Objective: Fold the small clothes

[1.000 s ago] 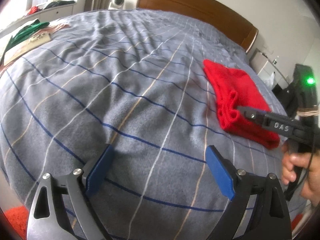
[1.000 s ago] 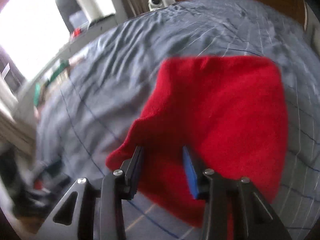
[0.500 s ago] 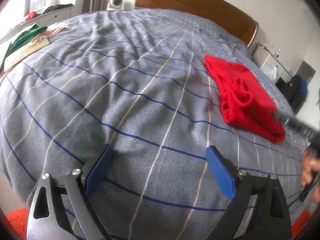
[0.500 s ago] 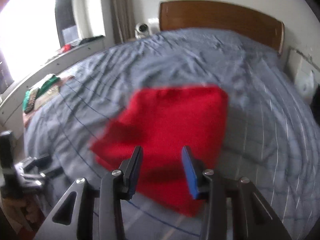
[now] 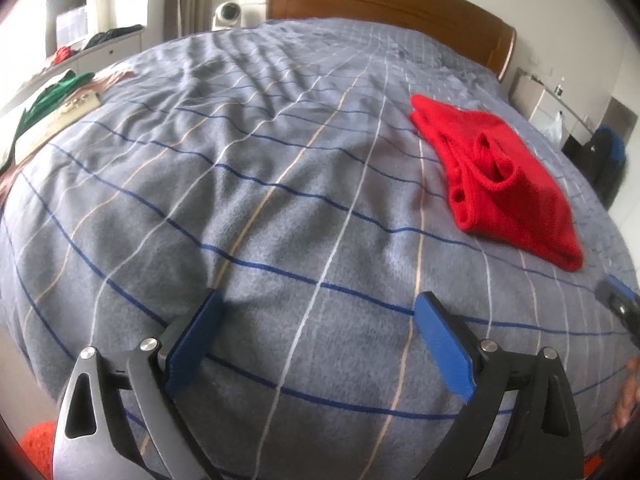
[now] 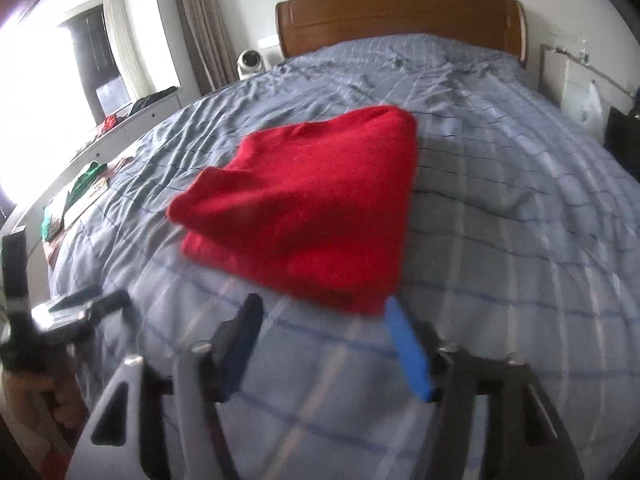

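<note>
A folded red garment (image 5: 504,184) lies on the grey checked bed cover (image 5: 256,184), to the right in the left wrist view. It fills the middle of the right wrist view (image 6: 312,204), flat and free. My left gripper (image 5: 320,312) is open and empty, low over the bare cover, well left of the garment. My right gripper (image 6: 324,316) is open and empty, just short of the garment's near edge; one of its fingertips (image 5: 614,300) shows at the right edge of the left wrist view.
A wooden headboard (image 5: 384,4) stands at the far end of the bed. Green clothes and a flat box (image 5: 52,100) lie at the bed's left edge. A white camera (image 6: 250,62) sits by the headboard. A nightstand (image 6: 576,84) stands on the right.
My right gripper has let go of the red garment, opened wider and pulled back from it. The garment now lies free on the bed. My left gripper has stayed open and roughly in place.
</note>
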Motion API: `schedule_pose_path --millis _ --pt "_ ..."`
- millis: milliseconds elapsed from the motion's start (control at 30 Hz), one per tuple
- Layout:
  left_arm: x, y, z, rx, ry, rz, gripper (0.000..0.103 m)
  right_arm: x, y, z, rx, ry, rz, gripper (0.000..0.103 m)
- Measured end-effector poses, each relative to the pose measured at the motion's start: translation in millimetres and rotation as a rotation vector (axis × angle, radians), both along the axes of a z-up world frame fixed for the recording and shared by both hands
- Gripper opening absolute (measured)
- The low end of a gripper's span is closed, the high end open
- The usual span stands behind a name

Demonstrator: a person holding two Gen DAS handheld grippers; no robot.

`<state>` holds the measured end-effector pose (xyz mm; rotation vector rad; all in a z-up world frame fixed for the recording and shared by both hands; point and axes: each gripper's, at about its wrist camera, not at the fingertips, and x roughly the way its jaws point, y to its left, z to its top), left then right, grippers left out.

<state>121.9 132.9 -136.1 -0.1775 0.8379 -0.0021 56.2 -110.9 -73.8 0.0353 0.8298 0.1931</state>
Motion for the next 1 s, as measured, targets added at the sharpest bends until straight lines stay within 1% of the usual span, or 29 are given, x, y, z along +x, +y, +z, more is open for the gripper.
schedule_pose_path --millis 133,200,267,333,400,433,467,500,533,633,1000 --pt "-0.8 -5.7 -1.9 0.036 0.0 -0.003 0.099 -29.7 -29.2 -3.0 -0.016 -0.031 -0.108 0.07" --pt "-1.2 -7.9 -2.7 0.052 -0.002 -0.004 0.1 -41.0 -46.2 -4.3 -0.026 -0.047 -0.162 0.074" --pt "-1.2 -10.3 -3.8 0.068 -0.004 -0.004 0.1 -47.9 -60.0 -6.5 -0.061 -0.067 -0.212 0.078" --pt "-1.7 -13.6 -5.2 0.094 -0.007 -0.005 0.101 -51.1 -71.2 -10.3 -0.091 -0.071 -0.251 0.079" --pt "-2.2 -17.5 -7.0 0.121 -0.012 -0.005 0.102 -50.5 -82.6 -16.7 -0.093 -0.06 -0.283 0.08" --pt "-2.3 -18.6 -7.6 0.13 -0.015 -0.005 0.102 -48.9 -86.8 -22.2 -0.094 -0.048 -0.294 0.086" --pt "-2.7 -19.3 -8.1 0.135 -0.018 -0.004 0.102 -47.3 -90.2 -28.2 -0.091 -0.031 -0.296 0.093" --pt "-3.1 -19.7 -8.6 0.139 -0.021 -0.002 0.102 -45.6 -92.7 -35.0 -0.076 -0.02 -0.295 0.094" --pt "-3.4 -19.8 -9.0 0.141 -0.023 -0.001 0.102 -45.7 -94.1 -38.3 -0.061 -0.03 -0.292 0.095" --pt "-4.0 -21.2 -10.0 0.151 -0.029 0.004 0.103 -45.6 -92.4 -42.7 -0.065 -0.054 -0.279 0.1" --pt "-4.6 -24.4 -11.5 0.163 -0.037 0.012 0.103 -51.4 -92.4 -47.6 -0.082 -0.07 -0.279 0.101"
